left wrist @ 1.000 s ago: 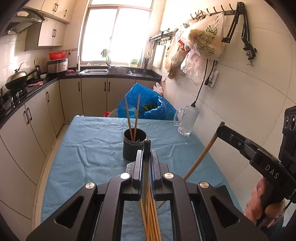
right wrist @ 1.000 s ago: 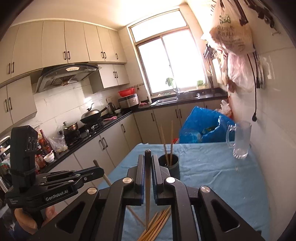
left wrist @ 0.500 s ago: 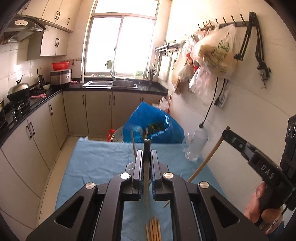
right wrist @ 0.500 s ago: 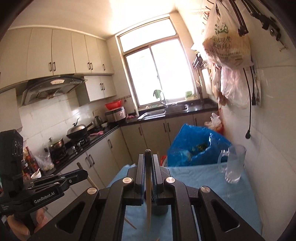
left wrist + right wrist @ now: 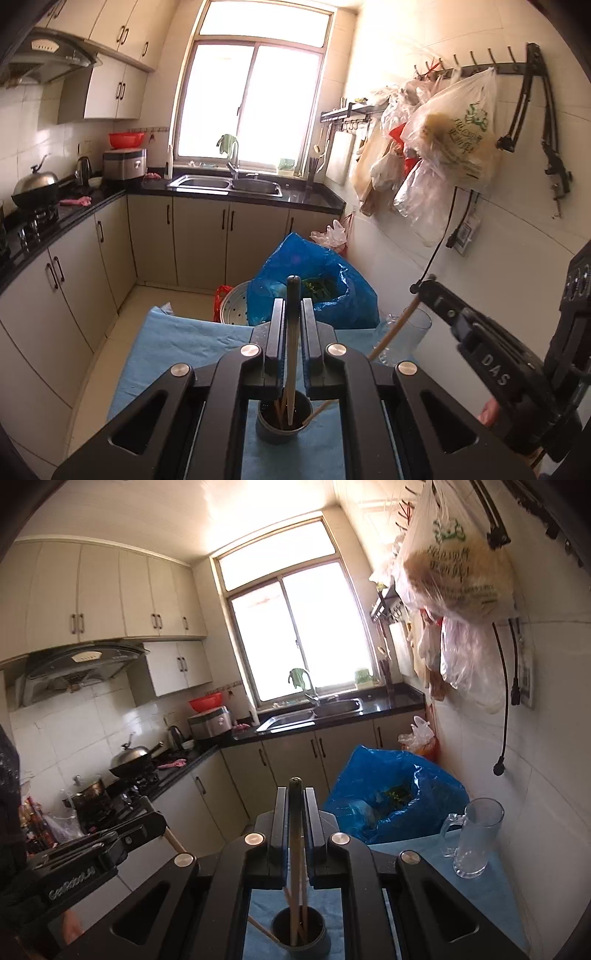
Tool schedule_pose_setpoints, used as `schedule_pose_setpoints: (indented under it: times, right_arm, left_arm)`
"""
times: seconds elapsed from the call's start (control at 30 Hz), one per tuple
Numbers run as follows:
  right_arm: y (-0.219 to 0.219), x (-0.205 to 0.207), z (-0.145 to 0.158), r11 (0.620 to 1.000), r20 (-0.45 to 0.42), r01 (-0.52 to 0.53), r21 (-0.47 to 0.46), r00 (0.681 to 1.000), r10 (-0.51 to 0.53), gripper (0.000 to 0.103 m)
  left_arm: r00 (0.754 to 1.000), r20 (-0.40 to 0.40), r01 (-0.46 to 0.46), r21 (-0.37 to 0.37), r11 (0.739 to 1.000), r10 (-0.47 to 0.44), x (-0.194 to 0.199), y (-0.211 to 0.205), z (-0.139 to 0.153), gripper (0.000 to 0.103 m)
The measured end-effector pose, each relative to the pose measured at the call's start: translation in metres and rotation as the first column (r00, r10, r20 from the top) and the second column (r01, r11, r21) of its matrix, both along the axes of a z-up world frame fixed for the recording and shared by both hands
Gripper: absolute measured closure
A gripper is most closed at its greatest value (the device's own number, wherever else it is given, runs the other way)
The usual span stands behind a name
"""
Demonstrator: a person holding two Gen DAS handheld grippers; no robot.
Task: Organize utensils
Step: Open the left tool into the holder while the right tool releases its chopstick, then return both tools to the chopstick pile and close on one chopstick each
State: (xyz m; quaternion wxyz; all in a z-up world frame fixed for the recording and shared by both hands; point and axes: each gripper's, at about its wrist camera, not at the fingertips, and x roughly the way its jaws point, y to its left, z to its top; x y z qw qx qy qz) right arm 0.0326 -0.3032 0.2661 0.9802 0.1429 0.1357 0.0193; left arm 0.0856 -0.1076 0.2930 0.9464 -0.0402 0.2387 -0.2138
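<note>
Dark cup (image 5: 283, 421): left view – it stands on the blue cloth (image 5: 177, 343), low between the claw's arms, with a few chopsticks upright in it.
Left claw (image 5: 293, 325): its jaws are pressed onto one chopstick (image 5: 292, 354), whose dark top pokes above the fingertips and whose lower end reaches down into the cup.
Right claw (image 5: 439, 301): seen at the right edge of the left view, clamped on a second chopstick (image 5: 391, 338) that slants down toward the cup; whether its tip is inside I cannot tell.
Glass mug (image 5: 410, 339): on the cloth by the wall, partly behind that slanted stick; nothing shows in it.
Blue bag (image 5: 314, 291): past the table's far end, green stuff in its mouth.

Cup (image 5: 298, 936): right view – at the bottom edge on the cloth (image 5: 480, 886), holding several sticks.
Right claw (image 5: 295, 816): jaws closed on a chopstick (image 5: 295, 867) that runs straight down into the cup.
Left claw (image 5: 147, 825): at the left, gripping its own stick (image 5: 175, 842), which slants toward the cup.
Mug (image 5: 474, 840): upright near the wall, well apart from the cup.
Bag (image 5: 391, 794): open, greens inside.

Change since half a second ago: both claws have come forward over the cup, and both sticks now point into it – a second ago the loose pile of chopsticks lay below the claws; it is out of sight now.
</note>
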Motion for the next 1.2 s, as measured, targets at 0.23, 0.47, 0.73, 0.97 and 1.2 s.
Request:
schedule_pose_setpoints:
  times: [0.23,0.47,0.73,0.97,1.2]
  right_arm:
    - [-0.003,0.046,-0.043,0.999,-0.108,-0.023,0.044,0.994,0.027,0.095]
    - [-0.014,0.073,-0.079,0.996,-0.242,-0.056,0.071,0.968,0.071,0.094]
    - [-0.025,0.070,-0.078,0.991,-0.248,-0.080,0.111,0.963,0.105,0.069]
    - [-0.024,0.031,-0.062,0.981,-0.198,-0.132,0.146,0.967,0.159,0.069]
    - [-0.013,-0.021,-0.092,0.964,-0.226,-0.201,0.172,0.945,0.238,0.069]
  left_arm:
    - [0.995,-0.103,-0.013,0.032,0.999,0.016,0.032,-0.005,-0.045,0.096]
    - [0.976,-0.216,-0.026,0.063,0.998,0.040,0.055,-0.001,-0.084,0.096]
    - [0.975,-0.215,-0.054,0.051,0.997,0.063,0.055,0.013,-0.079,0.074]
    - [0.988,-0.150,-0.019,0.045,0.999,0.026,0.019,0.023,-0.061,0.070]
    - [0.989,-0.147,0.027,0.099,0.995,-0.012,-0.034,0.031,-0.084,0.069]
